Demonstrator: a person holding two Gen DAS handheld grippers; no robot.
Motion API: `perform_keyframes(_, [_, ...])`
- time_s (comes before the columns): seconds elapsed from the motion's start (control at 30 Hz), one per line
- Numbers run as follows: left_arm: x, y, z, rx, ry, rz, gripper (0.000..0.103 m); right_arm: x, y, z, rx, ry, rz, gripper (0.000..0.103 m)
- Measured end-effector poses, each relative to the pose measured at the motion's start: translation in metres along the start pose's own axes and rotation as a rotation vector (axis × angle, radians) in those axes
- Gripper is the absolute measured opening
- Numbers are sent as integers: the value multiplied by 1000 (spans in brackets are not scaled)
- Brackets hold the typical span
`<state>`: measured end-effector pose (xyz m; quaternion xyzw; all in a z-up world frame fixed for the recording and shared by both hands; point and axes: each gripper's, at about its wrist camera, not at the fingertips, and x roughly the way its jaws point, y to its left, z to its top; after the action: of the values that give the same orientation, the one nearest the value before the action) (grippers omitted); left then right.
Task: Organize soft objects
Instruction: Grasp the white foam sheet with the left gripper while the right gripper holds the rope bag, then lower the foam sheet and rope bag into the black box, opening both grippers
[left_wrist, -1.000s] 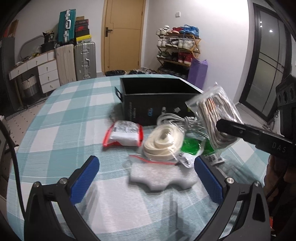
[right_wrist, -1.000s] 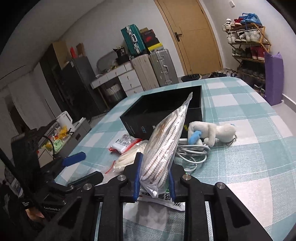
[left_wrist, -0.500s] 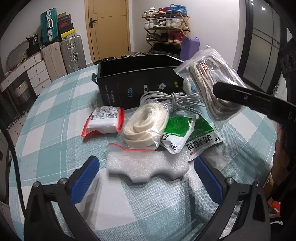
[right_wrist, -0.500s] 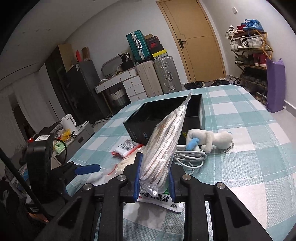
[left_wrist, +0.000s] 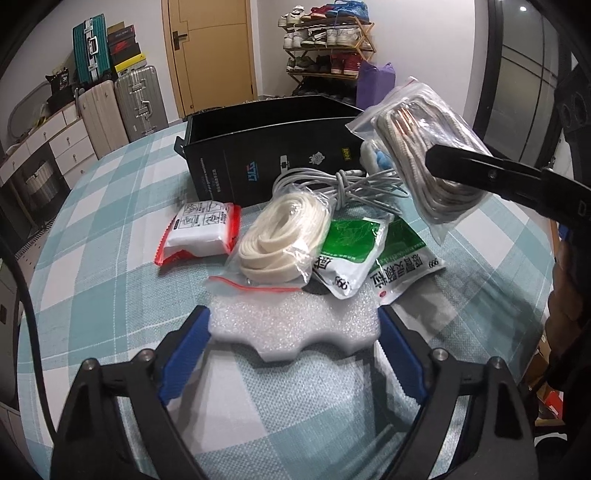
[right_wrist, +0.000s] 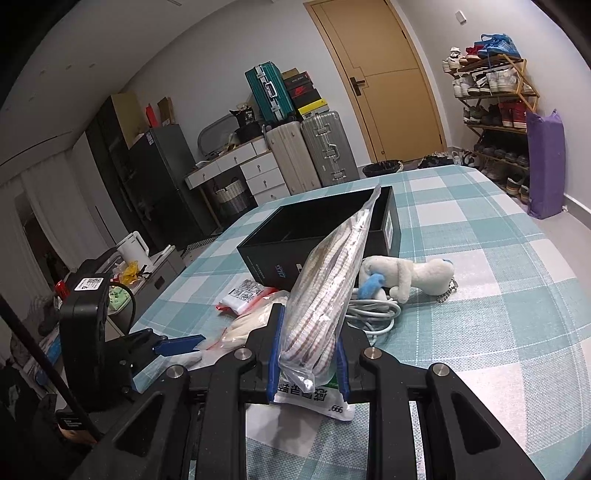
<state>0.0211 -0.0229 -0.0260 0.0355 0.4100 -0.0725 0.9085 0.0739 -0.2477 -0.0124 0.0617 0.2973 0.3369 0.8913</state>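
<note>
My right gripper (right_wrist: 308, 349) is shut on a clear bag of striped cord (right_wrist: 325, 291) and holds it above the table, near the open black box (right_wrist: 321, 225); the bag also shows in the left wrist view (left_wrist: 424, 155). My left gripper (left_wrist: 293, 343) is open, its blue fingers either side of a white foam piece (left_wrist: 295, 325) lying on the checked cloth. Beyond the foam lie a bag of white strap (left_wrist: 284, 236), a red-edged white packet (left_wrist: 201, 229), two green sachets (left_wrist: 369, 254) and a coiled white cable (left_wrist: 340, 184).
A white plush toy (right_wrist: 406, 273) lies right of the box beside the cable (right_wrist: 373, 314). The black box (left_wrist: 273, 147) stands behind the pile. Suitcases, drawers, a door and a shoe rack stand beyond the table. Bare cloth (right_wrist: 498, 314) extends to the right.
My left gripper has moved forward and down, so the foam piece now sits between its open fingers. My right gripper has held the cord bag aloft, rising slightly.
</note>
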Motion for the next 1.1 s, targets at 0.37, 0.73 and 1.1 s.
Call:
perform_keyframes(0.37, [-40, 9, -2, -39, -82, -19, 88, -4, 6, 3, -16, -19, 21, 23])
perform_keyframes(0.73, [-64, 21, 15, -86, -161, -25, 88, -11, 12, 11, -36, -43, 30, 23])
perform_keyframes(1.1, [-69, 34, 51, -100, -225, -4, 88, -10, 15, 32, -34, -41, 44, 23])
